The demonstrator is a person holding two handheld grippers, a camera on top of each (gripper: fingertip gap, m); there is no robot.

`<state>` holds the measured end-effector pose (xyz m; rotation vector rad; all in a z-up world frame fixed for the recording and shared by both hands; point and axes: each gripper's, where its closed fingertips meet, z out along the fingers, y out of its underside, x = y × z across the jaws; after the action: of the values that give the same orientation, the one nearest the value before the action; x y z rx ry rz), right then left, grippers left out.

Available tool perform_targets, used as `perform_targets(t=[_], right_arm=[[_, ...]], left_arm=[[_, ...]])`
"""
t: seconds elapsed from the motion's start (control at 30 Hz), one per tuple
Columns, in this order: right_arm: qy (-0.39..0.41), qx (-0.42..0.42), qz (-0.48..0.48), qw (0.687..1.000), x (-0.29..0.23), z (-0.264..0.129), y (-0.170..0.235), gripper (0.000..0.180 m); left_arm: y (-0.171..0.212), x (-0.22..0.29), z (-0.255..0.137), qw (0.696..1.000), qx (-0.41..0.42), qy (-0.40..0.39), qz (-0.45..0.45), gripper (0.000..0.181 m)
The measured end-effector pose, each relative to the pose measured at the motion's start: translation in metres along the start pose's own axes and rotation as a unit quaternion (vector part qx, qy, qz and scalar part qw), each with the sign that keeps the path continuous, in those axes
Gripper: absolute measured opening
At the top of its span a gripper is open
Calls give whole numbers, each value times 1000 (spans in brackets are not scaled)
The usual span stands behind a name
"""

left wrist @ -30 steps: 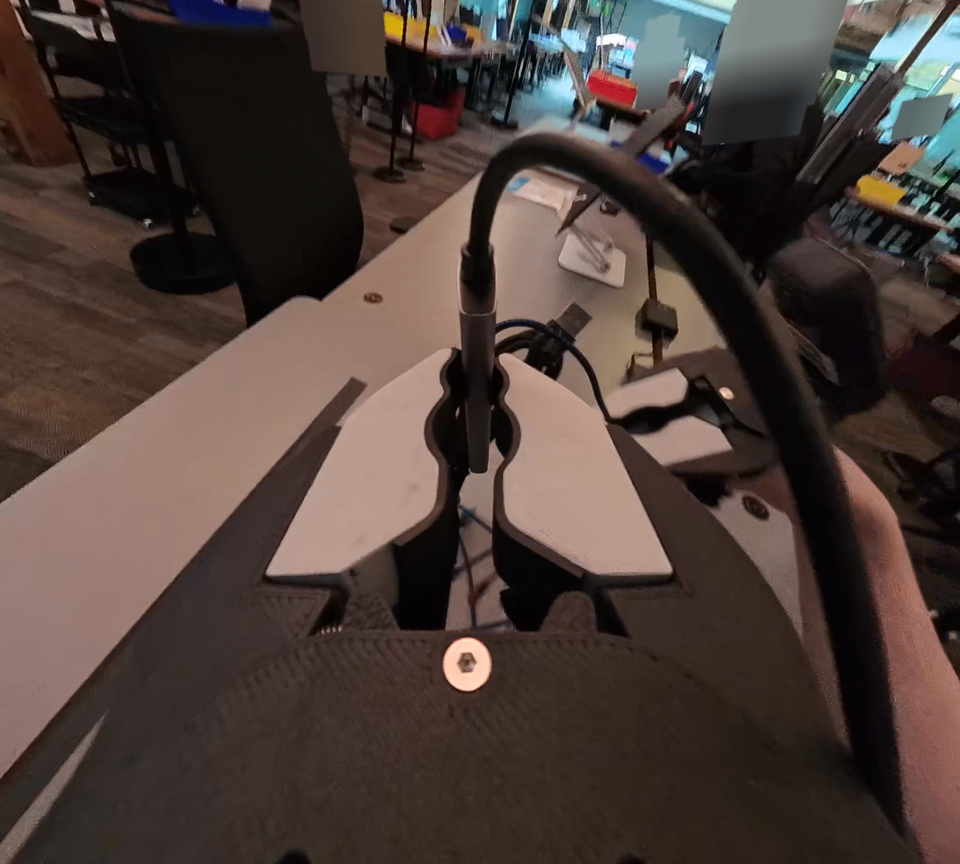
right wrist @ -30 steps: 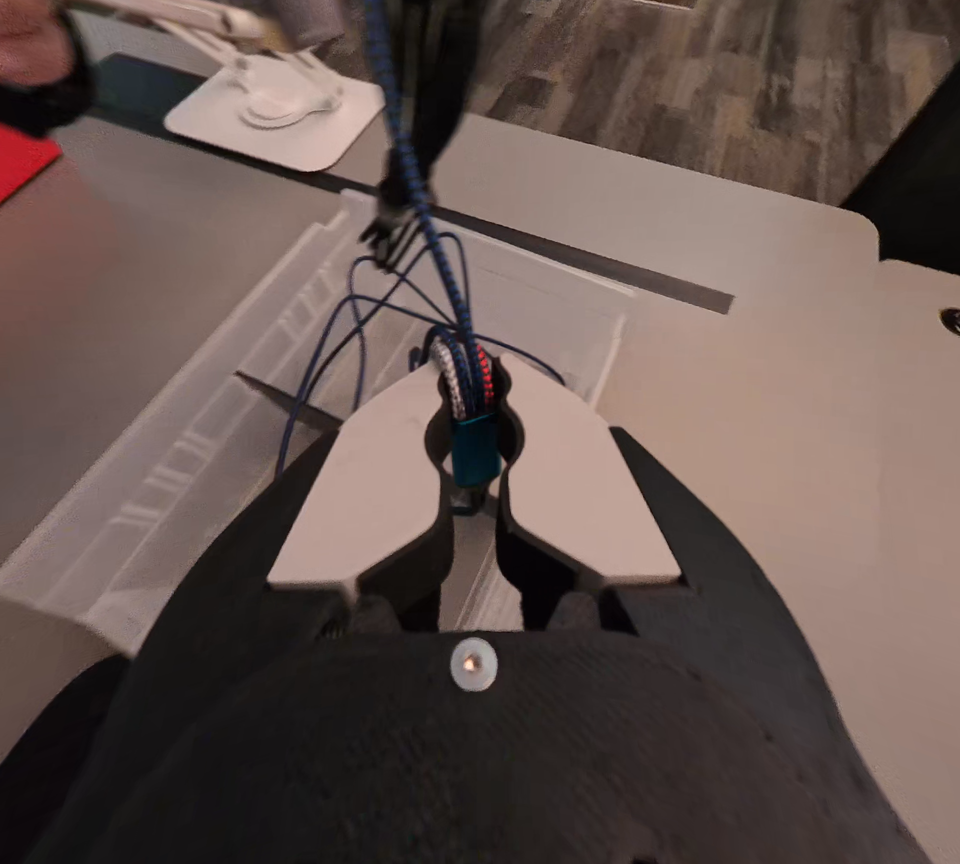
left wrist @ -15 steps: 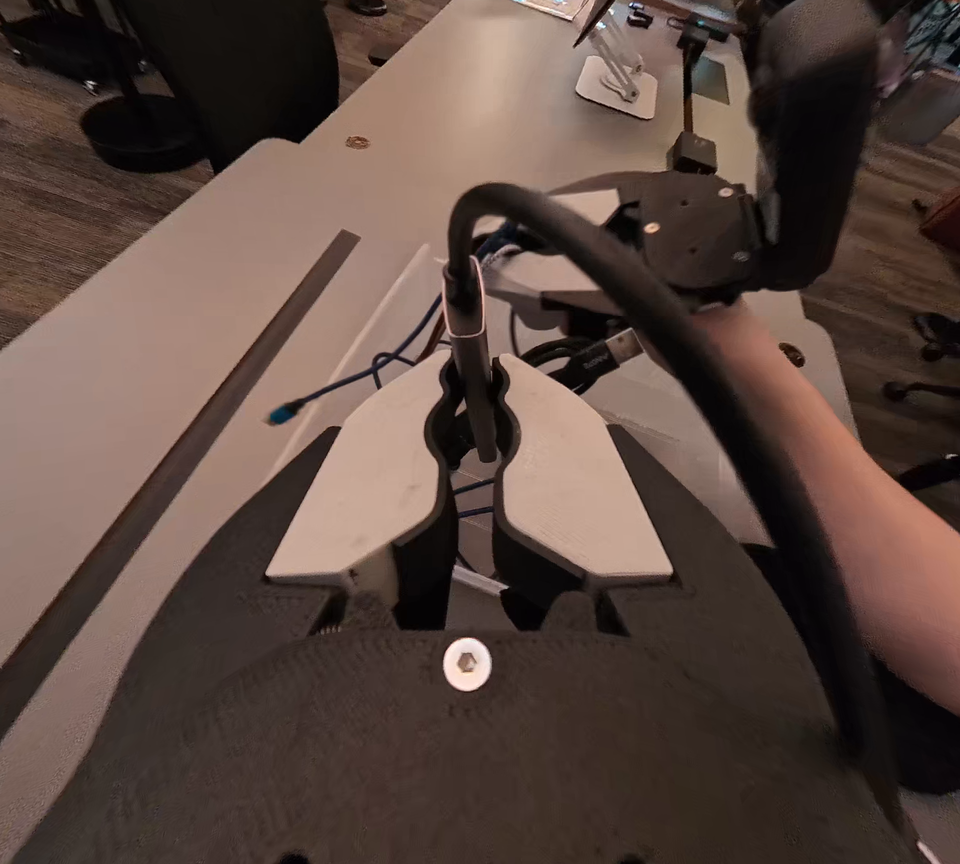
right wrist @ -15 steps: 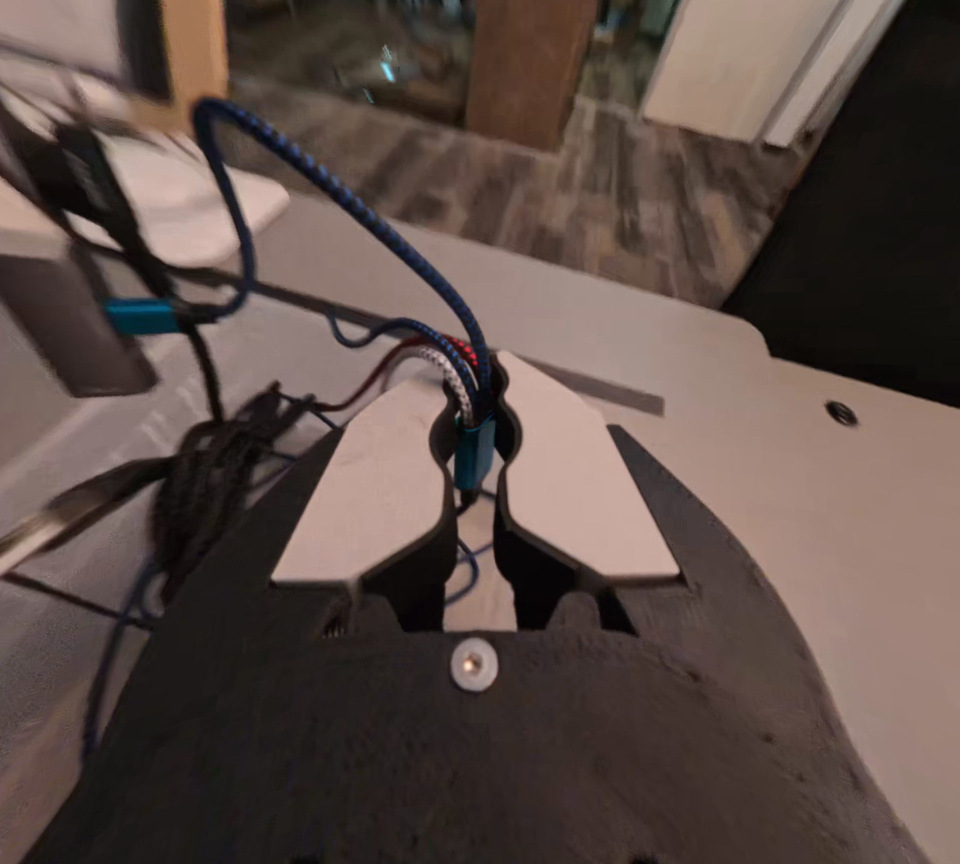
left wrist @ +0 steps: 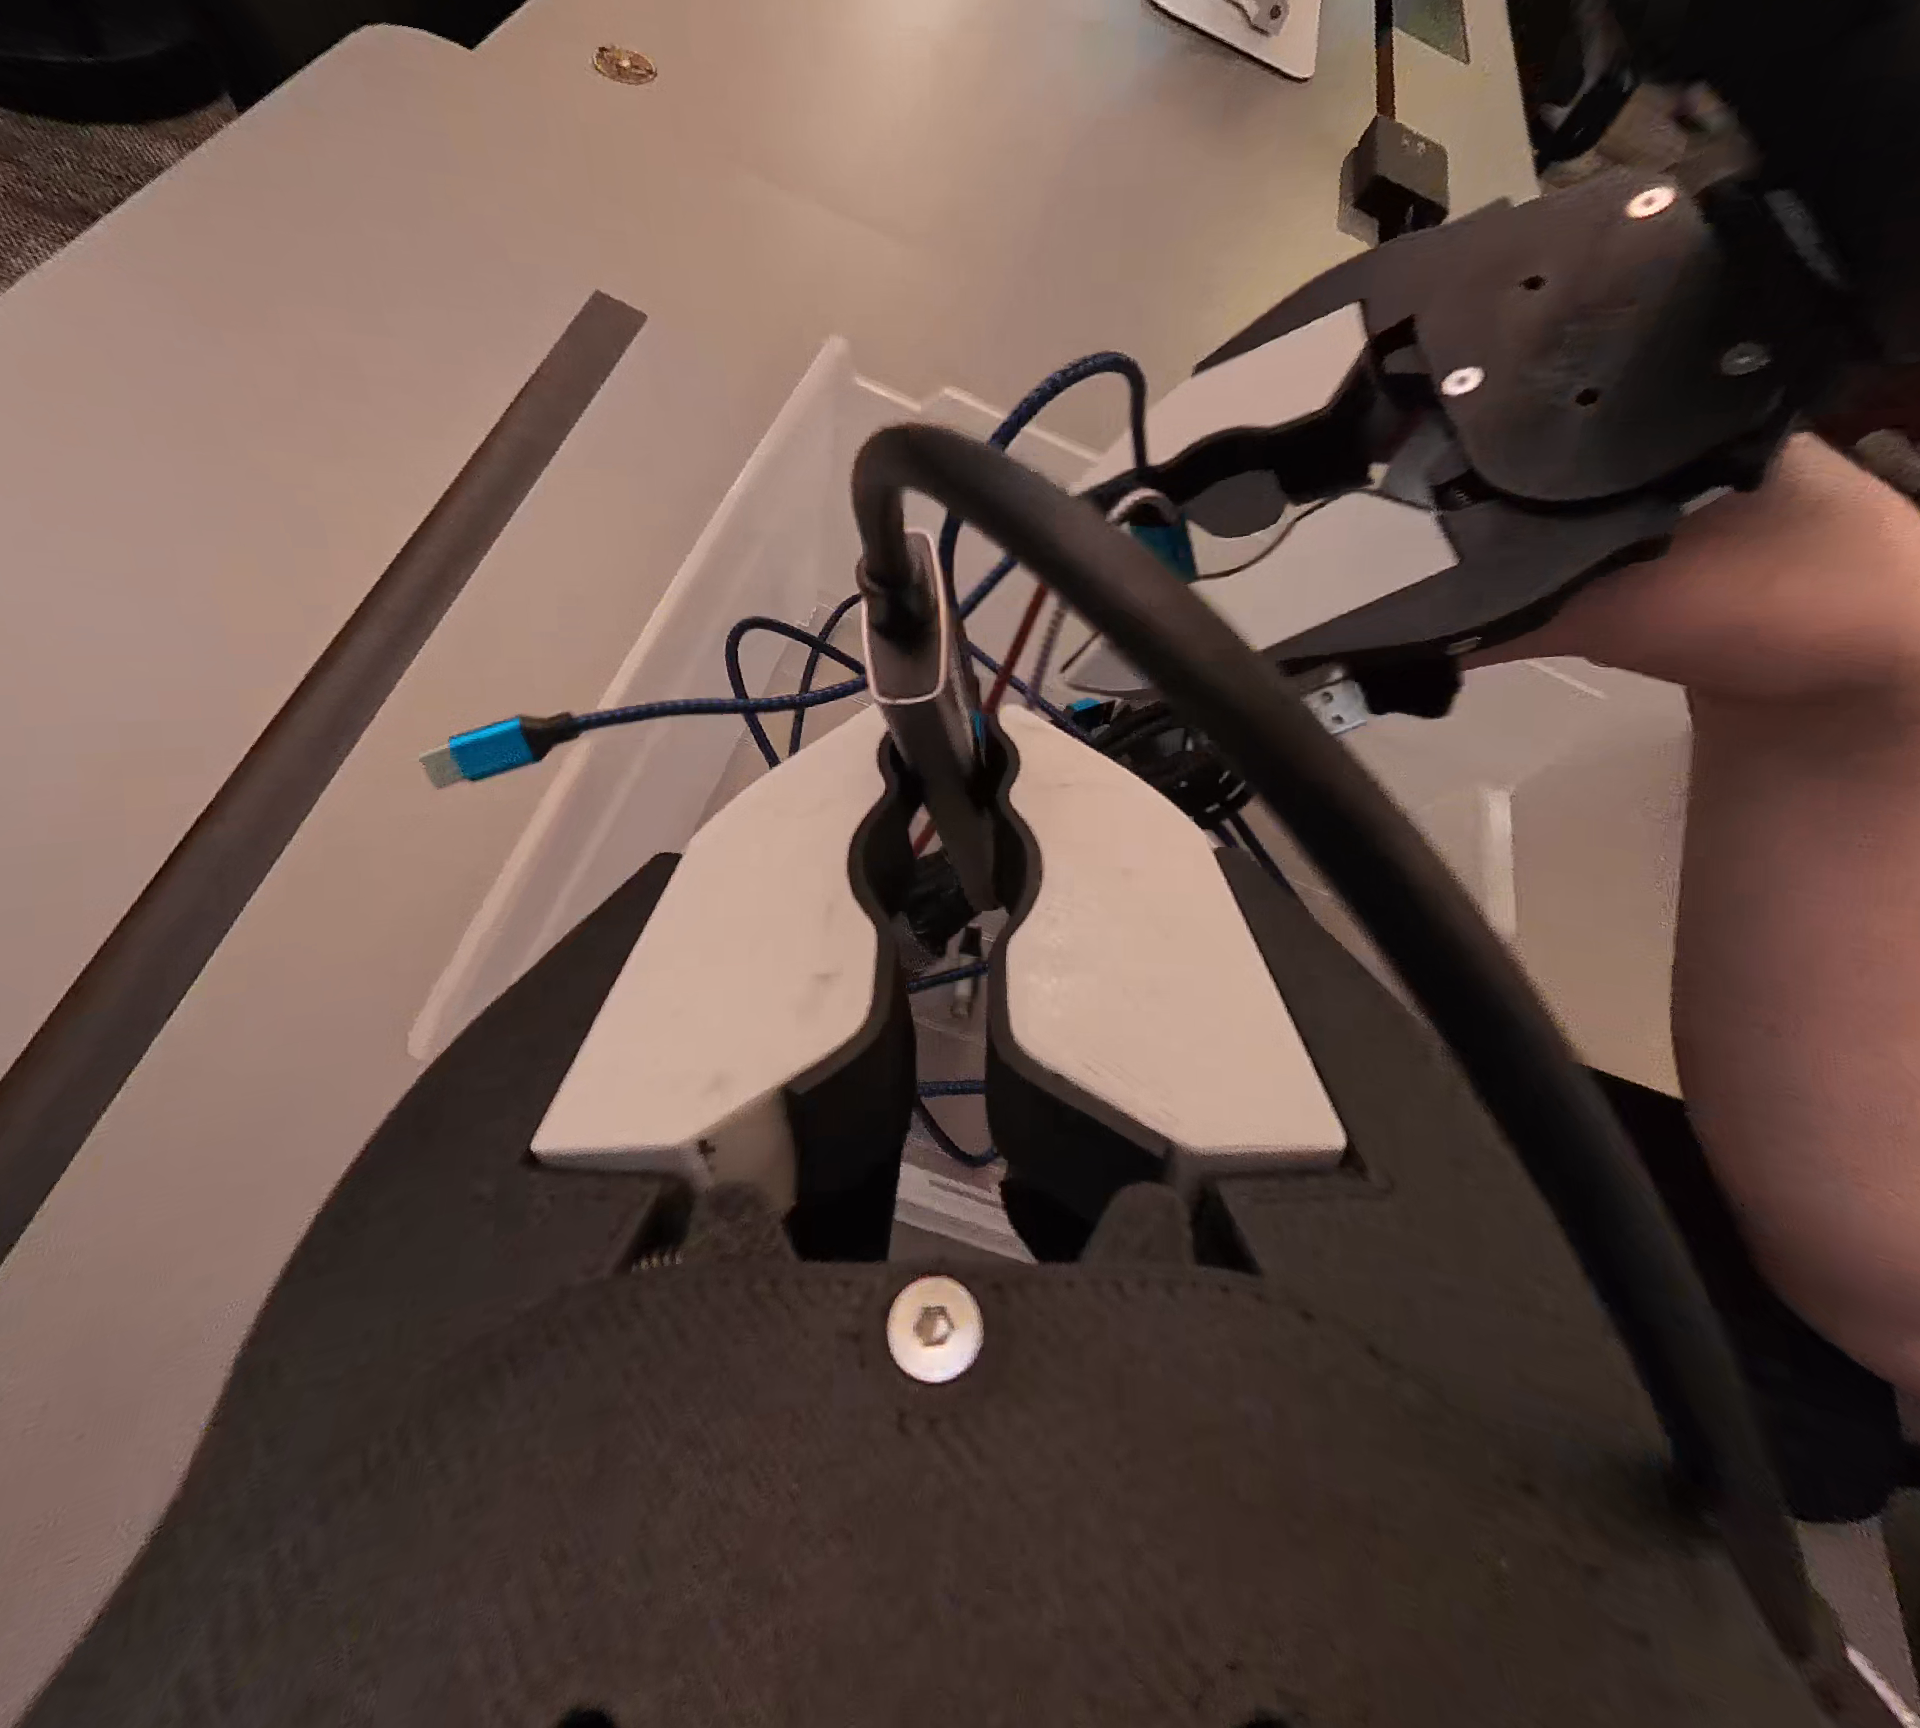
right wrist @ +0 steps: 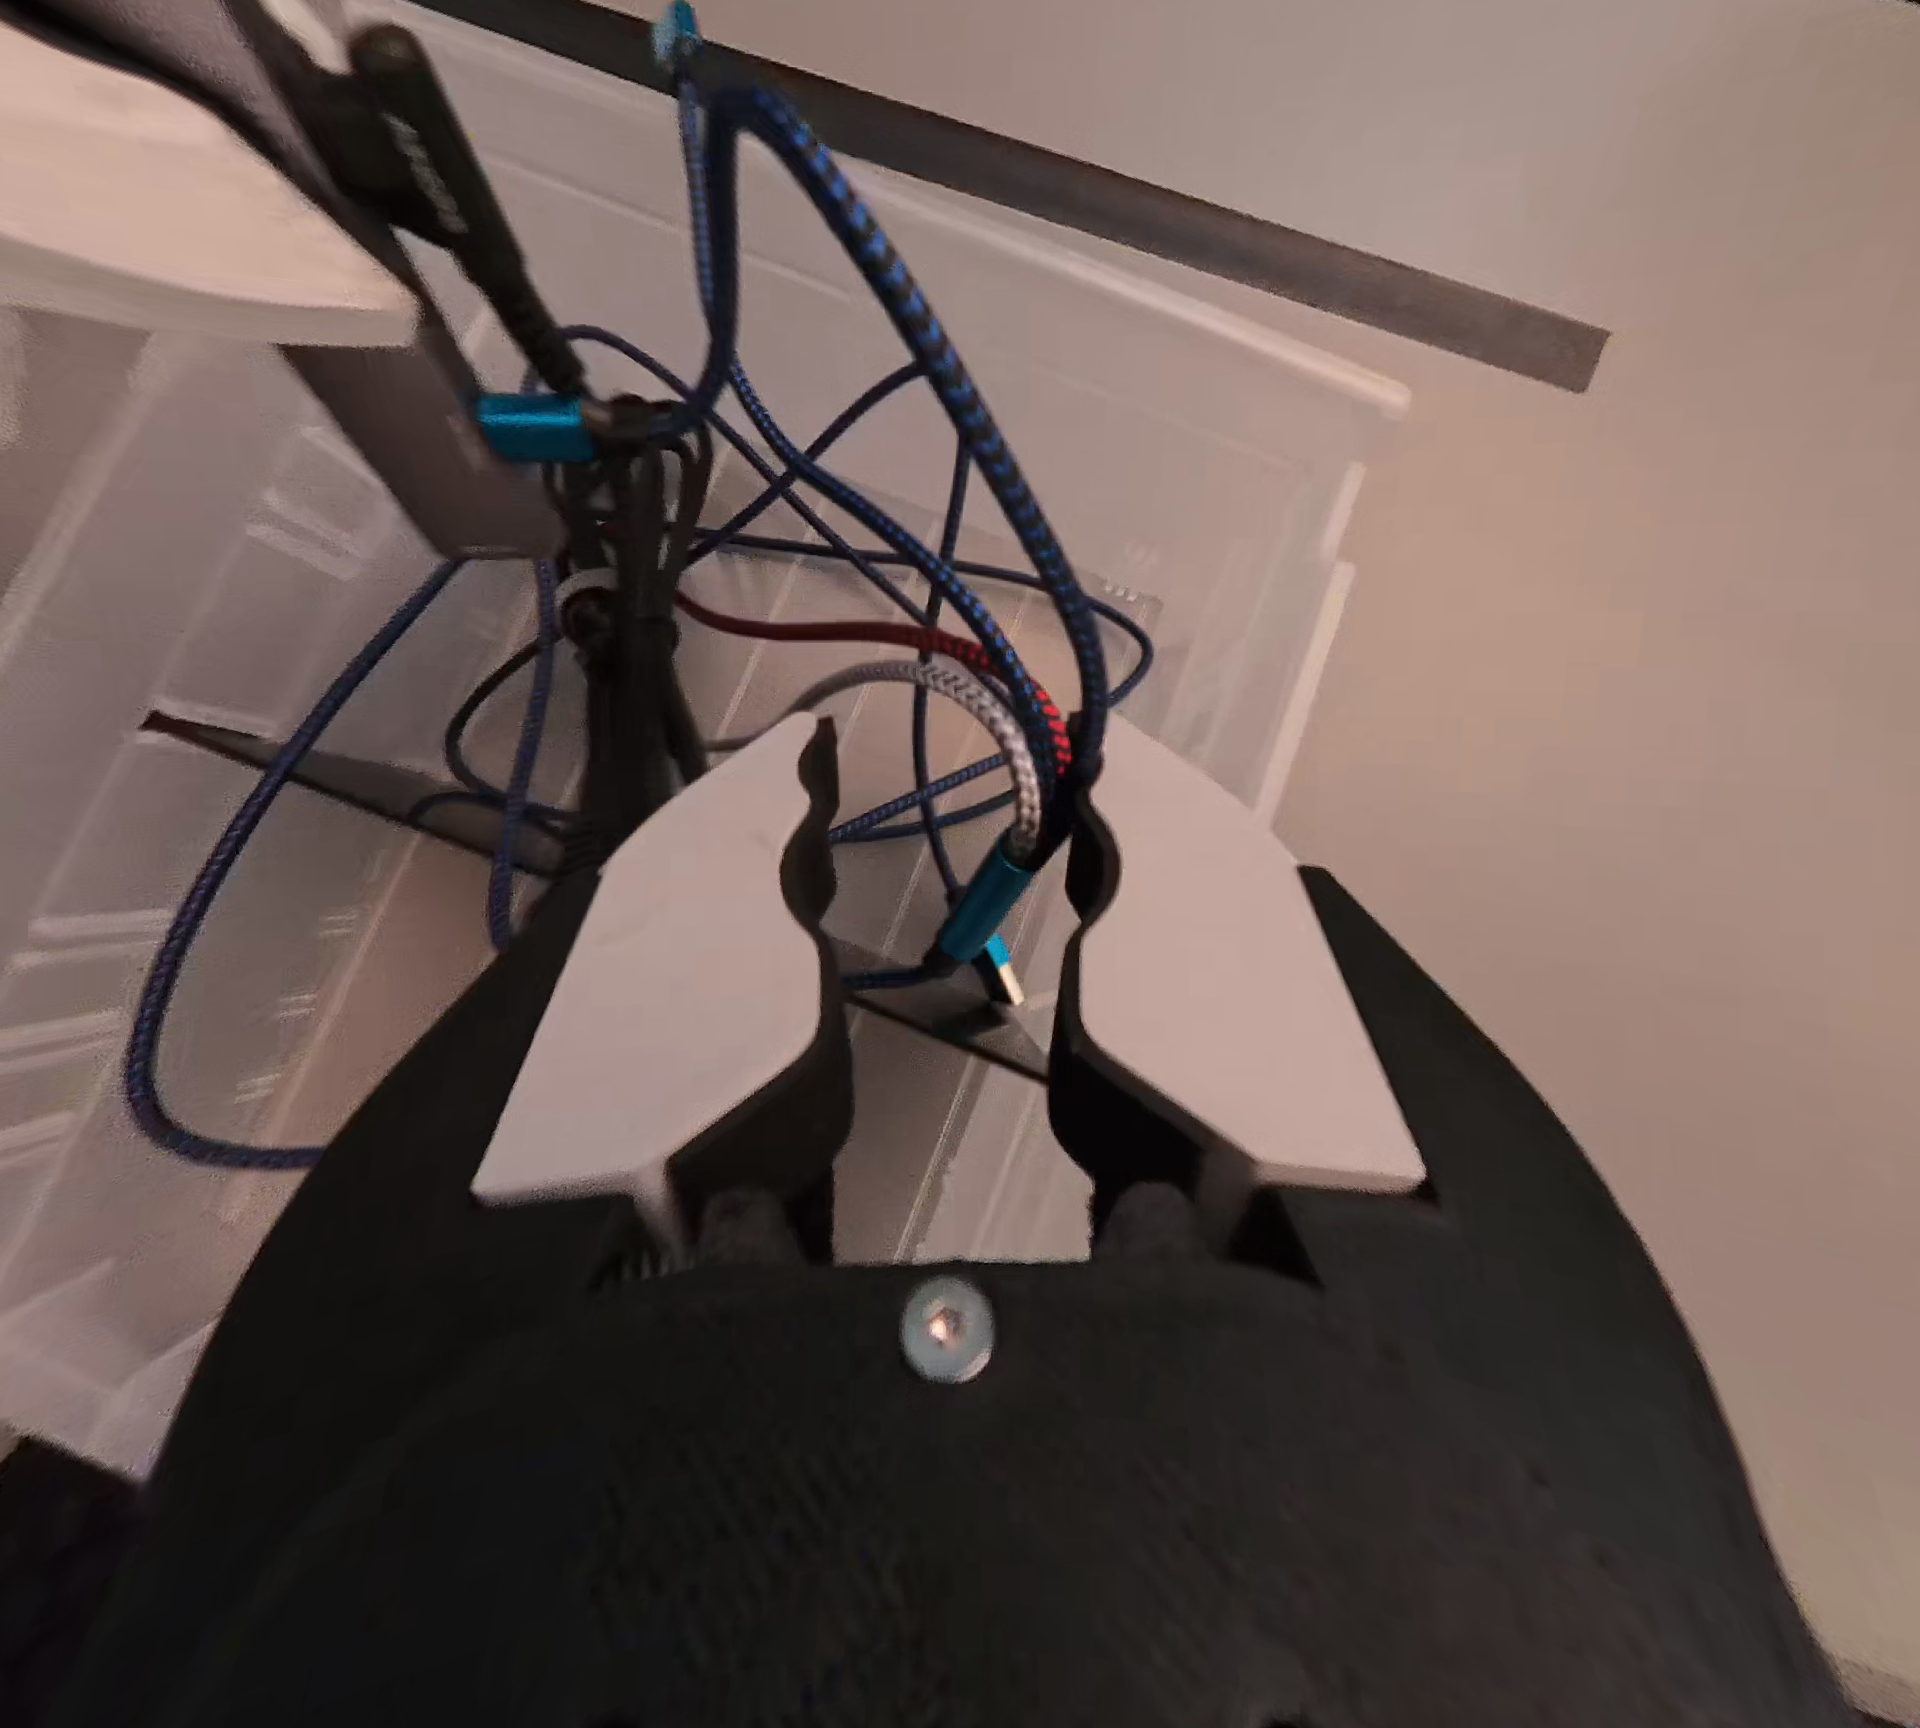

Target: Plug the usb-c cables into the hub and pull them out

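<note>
Right gripper point(right wrist: 945, 805) now wide, teal plug point(right wrist: 987, 899) loose inside; left gripper point(left wrist: 940, 831) clamps hub point(left wrist: 925, 722).

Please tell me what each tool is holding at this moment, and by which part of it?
The left tool grips the grey hub by its lower body. The right tool is open and holds nothing; the blue connector only leans between its fingers.

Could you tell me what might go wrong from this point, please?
1. The right gripper is open and the blue splitter leans loose against one finger, so it may drop into the bin.
2. Braided cables loop and cross around the hub; moving either gripper could snag them and tug the blue plug seated in the hub.
3. The hub's stiff black cable arches over the left gripper and could twist the hub in its grip.
</note>
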<state>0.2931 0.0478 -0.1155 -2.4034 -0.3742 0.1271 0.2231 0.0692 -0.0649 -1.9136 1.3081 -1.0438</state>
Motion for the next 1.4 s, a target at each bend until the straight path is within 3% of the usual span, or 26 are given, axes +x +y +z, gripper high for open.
perform_targets(t=[0.4, 0.53, 0.63, 0.7, 1.03, 1.4], right_arm=[[13, 81, 33, 996, 20, -54, -9, 47], [23, 144, 45, 988, 28, -61, -26, 46], [14, 141, 48, 989, 28, -55, -24, 46], [16, 130, 44, 990, 29, -50, -20, 46], [7, 115, 1, 993, 20, -31, -21, 46], [-7, 132, -112, 985, -22, -39, -44, 43]], left_arm=[[18, -18, 9, 999, -19, -16, -45, 15], [20, -17, 5, 998, -23, -17, -47, 31], [21, -19, -1, 999, -24, -35, -34, 49], [23, -21, -6, 998, -23, -46, -19, 51], [-2, -2, -57, 996, 84, 4, -30, 69], [23, 5, -120, 984, 151, 8, -96, 61]])
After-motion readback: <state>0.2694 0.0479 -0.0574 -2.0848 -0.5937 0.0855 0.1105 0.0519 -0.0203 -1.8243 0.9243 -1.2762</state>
